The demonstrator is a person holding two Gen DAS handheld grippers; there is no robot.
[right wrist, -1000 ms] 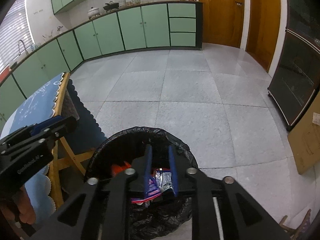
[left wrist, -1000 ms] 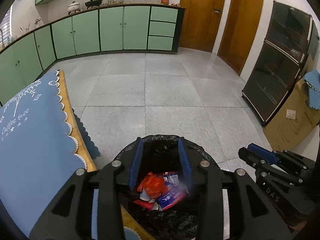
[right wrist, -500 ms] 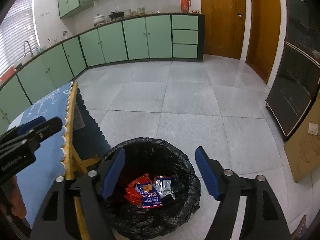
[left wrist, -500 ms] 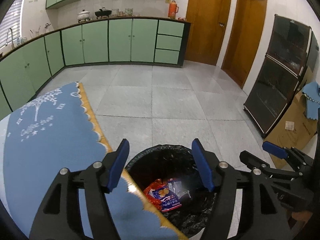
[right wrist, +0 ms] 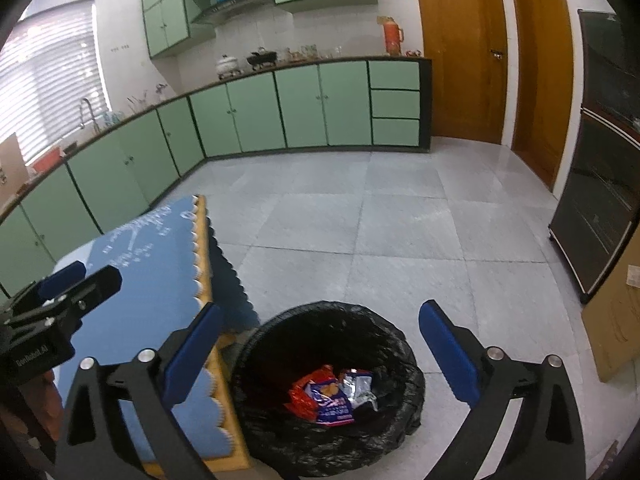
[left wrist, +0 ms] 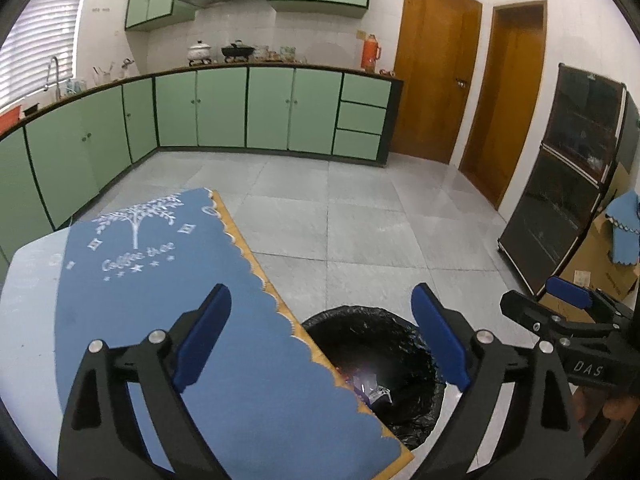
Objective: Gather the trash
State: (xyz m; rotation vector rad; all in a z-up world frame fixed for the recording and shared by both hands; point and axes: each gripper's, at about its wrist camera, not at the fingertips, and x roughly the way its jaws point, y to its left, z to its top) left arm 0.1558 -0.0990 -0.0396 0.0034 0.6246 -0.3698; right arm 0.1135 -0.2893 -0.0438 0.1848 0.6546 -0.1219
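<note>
The right claw (right wrist: 320,348) hangs with its blue pads spread wide and nothing between them, directly above the trash bin (right wrist: 400,344), a round bin lined with a black bag that stands on the grey tiled floor (right wrist: 400,232). Down in the bin lie the wrappers (right wrist: 332,394): a red one at 9 o'clock of the pile, a blue and white one in the middle, a silvery one at 3 o'clock. The left claw (left wrist: 320,344) is likewise wide open and empty, poised over the edge where the counter (left wrist: 256,256) meets the bin; in its view the bin sits at 5 o'clock of the counter, partly tucked behind the counter's wooden rim. A blue cloth (left wrist: 160,280) with a white tree print and scalloped border covers the counter top. Farther off, green cabinets (right wrist: 304,108) run along the wall from 9 to 12 o'clock, an orange flask (right wrist: 392,38) stands on their top, two wooden doors (right wrist: 460,48) lie at 1 o'clock, and a dark glass cabinet (right wrist: 600,208) stands at 3 o'clock.
</note>
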